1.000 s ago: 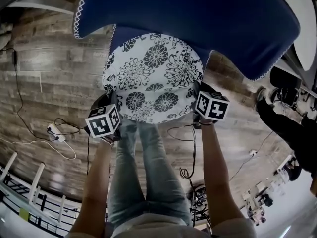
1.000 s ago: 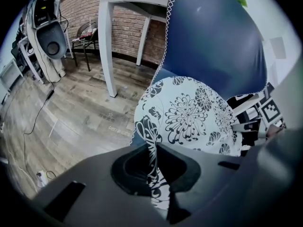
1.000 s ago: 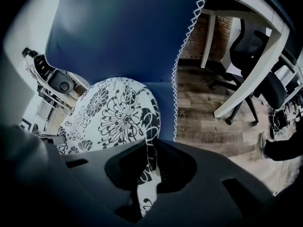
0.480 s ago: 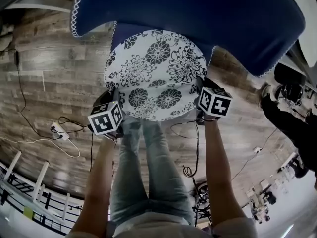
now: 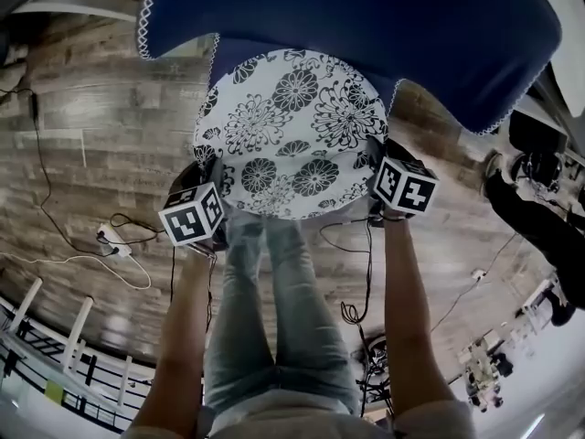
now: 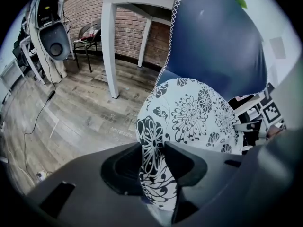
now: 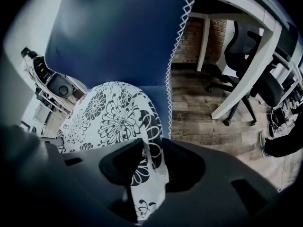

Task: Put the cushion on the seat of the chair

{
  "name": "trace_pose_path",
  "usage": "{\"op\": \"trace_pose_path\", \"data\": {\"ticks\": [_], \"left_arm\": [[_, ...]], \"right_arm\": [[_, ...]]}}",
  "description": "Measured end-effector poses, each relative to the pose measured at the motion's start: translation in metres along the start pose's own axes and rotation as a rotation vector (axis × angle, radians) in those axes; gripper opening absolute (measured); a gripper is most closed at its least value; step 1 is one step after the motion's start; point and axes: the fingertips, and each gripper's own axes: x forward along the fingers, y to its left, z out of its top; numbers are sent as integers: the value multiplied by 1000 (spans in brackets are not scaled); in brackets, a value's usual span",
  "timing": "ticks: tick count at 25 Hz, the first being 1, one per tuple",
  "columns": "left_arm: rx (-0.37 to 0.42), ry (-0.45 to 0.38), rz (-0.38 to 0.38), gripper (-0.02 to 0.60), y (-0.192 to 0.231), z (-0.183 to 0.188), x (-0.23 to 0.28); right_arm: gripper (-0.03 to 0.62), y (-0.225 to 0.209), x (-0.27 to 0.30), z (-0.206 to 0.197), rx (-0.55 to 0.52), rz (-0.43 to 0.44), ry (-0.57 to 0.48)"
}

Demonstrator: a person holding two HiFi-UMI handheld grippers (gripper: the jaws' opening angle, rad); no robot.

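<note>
gripping the floral cushion (image 5: 291, 131) by one edge in the left gripper (image 6: 152, 161), fabric pinched tight between the jaws. gripping the opposite edge the same way in the right gripper (image 7: 149, 162). held spread between both claws, over the blue chair (image 5: 366, 16) seat, backrest just ahead of them. wooden floor (image 5: 82, 126) underneath.

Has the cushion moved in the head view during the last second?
Yes, slightly: the floral cushion has shifted upward in the picture, toward the blue chair, judged against the white power strip.
</note>
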Motion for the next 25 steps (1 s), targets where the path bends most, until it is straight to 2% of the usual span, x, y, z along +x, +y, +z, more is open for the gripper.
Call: {"op": "trace_pose_path", "data": {"ticks": [5, 12, 21, 25], "left_arm": [[-7, 4, -4, 186, 6, 0, 2], [0, -35, 7, 247, 14, 8, -10], [5, -97, -8, 262, 9, 27, -58], [-3, -136, -63, 262, -7, 35, -86]], "right_arm": [[175, -1, 0, 2, -1, 14, -7], [218, -2, -13, -1, 21, 11, -32], [238, 2, -61, 2, 80, -5, -107], [238, 12, -100, 9, 114, -2, -172]]}}
